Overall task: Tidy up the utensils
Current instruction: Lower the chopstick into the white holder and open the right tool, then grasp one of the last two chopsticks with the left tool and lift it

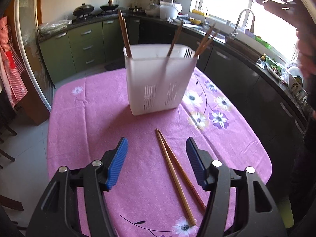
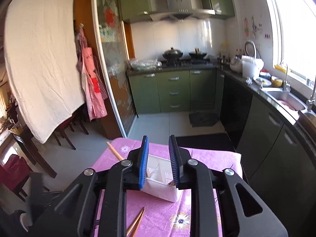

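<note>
A white plastic utensil holder (image 1: 158,81) stands on the pink flowered tablecloth (image 1: 94,122). Several brown chopsticks (image 1: 124,33) and a fork (image 1: 188,52) stick up out of it. Two wooden chopsticks (image 1: 173,173) lie side by side on the cloth between the fingers of my left gripper (image 1: 157,148), which is open and empty just above them. My right gripper (image 2: 158,144) is open and empty, held high above the holder (image 2: 164,189). The tips of the loose chopsticks (image 2: 136,222) show below it, and one chopstick end (image 2: 114,151) juts out from the holder.
The table edge drops to a grey tiled floor (image 1: 29,144) on the left. Dark kitchen cabinets (image 1: 246,83) and a counter with a sink (image 2: 284,99) run along the right. Wooden chairs (image 2: 65,134) and a hanging white cloth (image 2: 41,59) are at the left.
</note>
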Demonstrator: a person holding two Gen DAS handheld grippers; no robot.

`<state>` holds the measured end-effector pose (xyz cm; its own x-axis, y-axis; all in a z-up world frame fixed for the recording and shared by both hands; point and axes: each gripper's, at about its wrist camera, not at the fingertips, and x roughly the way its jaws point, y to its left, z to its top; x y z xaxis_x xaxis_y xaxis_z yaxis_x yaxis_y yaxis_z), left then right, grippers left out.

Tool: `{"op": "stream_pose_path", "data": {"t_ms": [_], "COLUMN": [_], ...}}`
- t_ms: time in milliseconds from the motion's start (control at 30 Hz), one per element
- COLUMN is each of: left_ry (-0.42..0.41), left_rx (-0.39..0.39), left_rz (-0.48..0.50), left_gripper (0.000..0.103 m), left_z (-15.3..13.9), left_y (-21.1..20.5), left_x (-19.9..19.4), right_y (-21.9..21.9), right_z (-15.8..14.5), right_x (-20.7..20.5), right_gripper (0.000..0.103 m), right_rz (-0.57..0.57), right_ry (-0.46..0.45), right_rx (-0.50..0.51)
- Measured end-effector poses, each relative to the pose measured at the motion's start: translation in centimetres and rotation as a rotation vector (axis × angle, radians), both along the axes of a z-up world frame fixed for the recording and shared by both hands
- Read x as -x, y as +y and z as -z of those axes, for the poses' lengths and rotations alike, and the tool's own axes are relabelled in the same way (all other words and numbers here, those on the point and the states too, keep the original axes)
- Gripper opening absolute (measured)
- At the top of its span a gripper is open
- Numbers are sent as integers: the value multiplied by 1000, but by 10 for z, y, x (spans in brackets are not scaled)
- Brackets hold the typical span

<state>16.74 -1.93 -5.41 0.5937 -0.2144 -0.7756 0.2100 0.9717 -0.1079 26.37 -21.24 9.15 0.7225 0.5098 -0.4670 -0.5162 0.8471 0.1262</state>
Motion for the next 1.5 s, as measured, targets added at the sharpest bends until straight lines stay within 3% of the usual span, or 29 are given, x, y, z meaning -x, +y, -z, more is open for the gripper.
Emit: {"op": "stream_pose_path", "data": {"t_ms": [167,333,500,700,800,1100,1300,1500], "left_ry": [138,280,327,345,340,329,331,337], "left_rx": [-5,-22,-60,-89,-113,-163,-159,-130], "left_rz": [2,-31,-70,-100,-101,-119,-112,-110], "left_gripper": [58,57,49,40,34,33,8,7], "left_z": [36,79,100,109,110,113,113,109], "left_y": [-13,-24,-32,-37,-44,-68,-79,-69], "left_x": [-13,-29,-41,-51,-54,-73,-74,-58], "right_y": [-25,-48,-71,-97,-107,-124,-130,-128], "right_z": [15,77,139,188,198,206,209,204], "right_x": [59,85,85,85,84,86,87,90], "right_gripper": [24,24,24,26,26,28,28,28], "right_rz": [-22,-30,-18,1,9,17,21,14], "right_ry": [-36,85,229,338,360,385,397,388], "right_rx": [18,37,2,-64,-85,-136,-157,-157]}}
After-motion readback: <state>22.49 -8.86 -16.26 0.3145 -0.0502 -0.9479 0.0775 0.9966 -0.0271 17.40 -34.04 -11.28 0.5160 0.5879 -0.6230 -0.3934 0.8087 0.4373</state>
